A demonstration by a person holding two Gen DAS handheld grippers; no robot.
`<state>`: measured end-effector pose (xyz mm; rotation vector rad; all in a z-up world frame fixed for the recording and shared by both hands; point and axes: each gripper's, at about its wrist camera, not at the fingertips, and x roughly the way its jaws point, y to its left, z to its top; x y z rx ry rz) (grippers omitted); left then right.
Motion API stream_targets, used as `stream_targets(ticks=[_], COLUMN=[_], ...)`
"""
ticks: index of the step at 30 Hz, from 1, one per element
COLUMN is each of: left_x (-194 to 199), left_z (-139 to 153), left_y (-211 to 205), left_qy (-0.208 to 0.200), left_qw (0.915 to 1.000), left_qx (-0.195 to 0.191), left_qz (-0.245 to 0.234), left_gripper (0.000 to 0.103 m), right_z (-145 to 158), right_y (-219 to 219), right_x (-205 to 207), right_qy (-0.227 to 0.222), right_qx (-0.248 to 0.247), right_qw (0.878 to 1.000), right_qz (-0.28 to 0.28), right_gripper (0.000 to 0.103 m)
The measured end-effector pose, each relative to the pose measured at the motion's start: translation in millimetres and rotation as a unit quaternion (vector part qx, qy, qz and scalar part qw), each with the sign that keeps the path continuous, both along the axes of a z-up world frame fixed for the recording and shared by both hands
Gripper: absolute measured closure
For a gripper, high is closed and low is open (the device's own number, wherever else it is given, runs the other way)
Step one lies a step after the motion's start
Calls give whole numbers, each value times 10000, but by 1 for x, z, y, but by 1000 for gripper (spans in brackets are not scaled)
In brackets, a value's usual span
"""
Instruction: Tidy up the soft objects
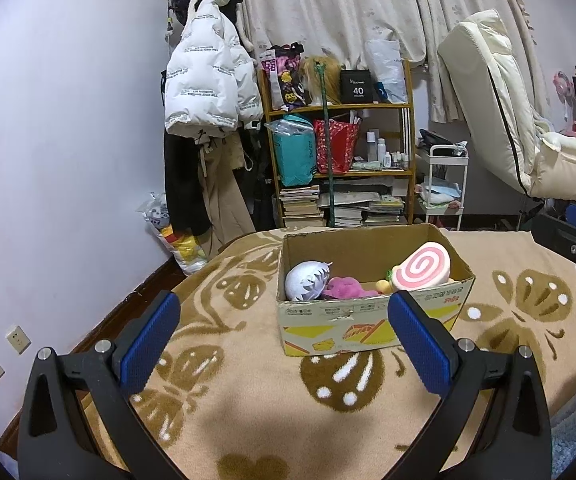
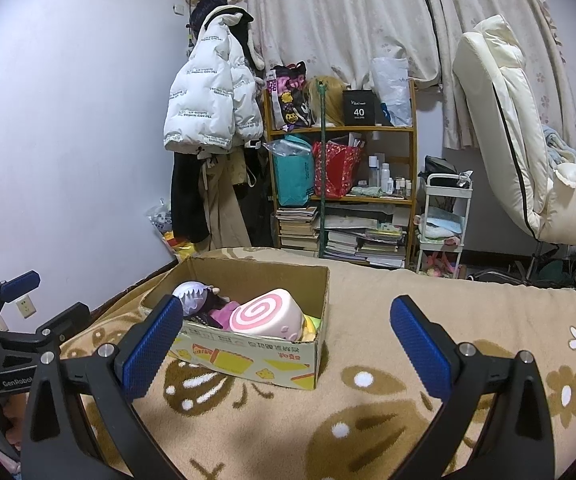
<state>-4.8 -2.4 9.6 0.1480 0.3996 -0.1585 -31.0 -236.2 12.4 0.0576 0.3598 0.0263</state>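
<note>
Home bedroom. Bed under beige floral blanket (image 1: 247, 400); floral curtains (image 1: 328, 8); white puffer jacket (image 1: 203, 80) hung on wall; wooden shelf (image 1: 340, 108) crammed with bags, bottles, stacked books; cream recliner chair (image 1: 500, 120); white trolley (image 1: 444, 184).

White jacket (image 1: 203, 80) beside bookshelf (image 1: 340, 168)

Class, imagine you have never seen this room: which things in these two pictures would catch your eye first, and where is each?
First, the open brown cardboard box on the beige flower-patterned blanket, with a pink-and-white swirl cushion, a white spiky-haired plush head and a magenta plush inside. Next, the white puffer jacket hanging on the wall behind. Both the left gripper and right gripper hang open and empty above the blanket.
</note>
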Motion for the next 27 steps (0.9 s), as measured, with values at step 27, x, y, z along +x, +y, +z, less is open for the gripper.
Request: stream_targets(ticks=[27], left_x=[2], left_z=[0], left_y=[-2], left_qy=[100], left_qw=[9999], left_qx=[-26], left_qz=[-115], left_gripper=[1], right_z=[2], right_y=[-2], right_x=[1], right_qy=[29], right_qx=[6], right_qw=[10000], right_qz=[-4], right_gripper=[0])
